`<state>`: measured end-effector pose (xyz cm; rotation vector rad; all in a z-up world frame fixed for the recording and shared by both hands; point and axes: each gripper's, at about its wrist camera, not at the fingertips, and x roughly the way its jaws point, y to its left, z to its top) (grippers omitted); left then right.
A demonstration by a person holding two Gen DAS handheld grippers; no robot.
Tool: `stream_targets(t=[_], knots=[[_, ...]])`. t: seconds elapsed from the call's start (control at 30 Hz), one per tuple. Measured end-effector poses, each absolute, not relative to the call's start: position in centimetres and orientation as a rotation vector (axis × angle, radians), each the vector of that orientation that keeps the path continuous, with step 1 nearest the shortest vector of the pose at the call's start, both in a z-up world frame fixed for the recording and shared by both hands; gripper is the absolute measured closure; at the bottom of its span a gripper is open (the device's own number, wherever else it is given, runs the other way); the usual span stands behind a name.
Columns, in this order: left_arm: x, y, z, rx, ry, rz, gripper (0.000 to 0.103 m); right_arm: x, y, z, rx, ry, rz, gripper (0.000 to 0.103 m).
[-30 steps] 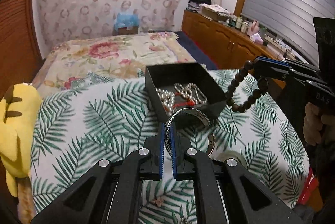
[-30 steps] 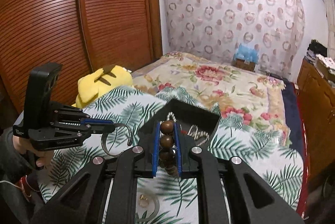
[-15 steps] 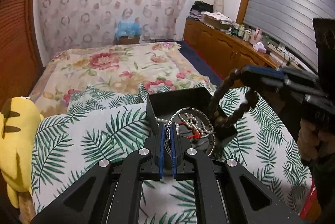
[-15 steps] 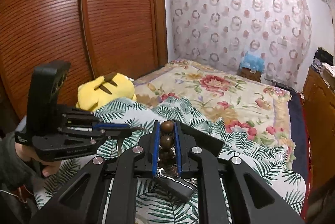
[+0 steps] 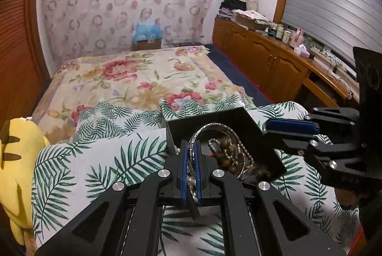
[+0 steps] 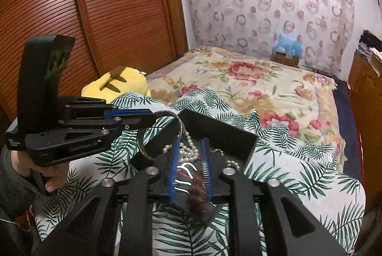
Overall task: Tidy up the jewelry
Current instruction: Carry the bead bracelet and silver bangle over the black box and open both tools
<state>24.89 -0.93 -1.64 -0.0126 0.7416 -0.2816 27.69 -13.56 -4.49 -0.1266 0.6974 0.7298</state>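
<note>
A black open box point(image 5: 241, 119) sits on the palm-leaf cloth point(image 5: 124, 155) and holds a pearl necklace point(image 6: 188, 148) and other pieces. My left gripper point(image 5: 191, 148) is shut on a silver bangle point(image 5: 214, 129), held over the box's near-left edge; it also shows in the right wrist view point(image 6: 143, 116). My right gripper point(image 6: 189, 146) is open above the box, seen too in the left wrist view point(image 5: 291, 128). The brown bead bracelet point(image 5: 229, 153) lies in the box, blurred between my right fingers point(image 6: 198, 193).
A yellow plush toy point(image 5: 16, 160) lies at the cloth's left edge. A floral bedspread point(image 5: 143, 74) stretches behind the box. A wooden sideboard point(image 5: 274, 57) with small items runs along the right wall. A slatted wooden wardrobe point(image 6: 107, 17) stands at the left.
My right gripper has opened and dropped the bead bracelet into the box. My left gripper has carried the silver bangle forward over the box.
</note>
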Motion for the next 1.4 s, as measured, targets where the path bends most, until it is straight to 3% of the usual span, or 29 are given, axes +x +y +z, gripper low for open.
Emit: stream_targets(t=[0.87, 1.4], knots=[[27.1, -2.9, -2.8, 0.011, 0.778, -0.293, 0.098, 24.7, -16.7, -6.6, -0.093, 0.717, 0.608, 0.075], [19.6, -1.3, -1.6, 0.005, 0.736, -0.295, 0.098, 19.7, -18.2, -7.4, -0.076, 0.722, 0.591, 0.075]])
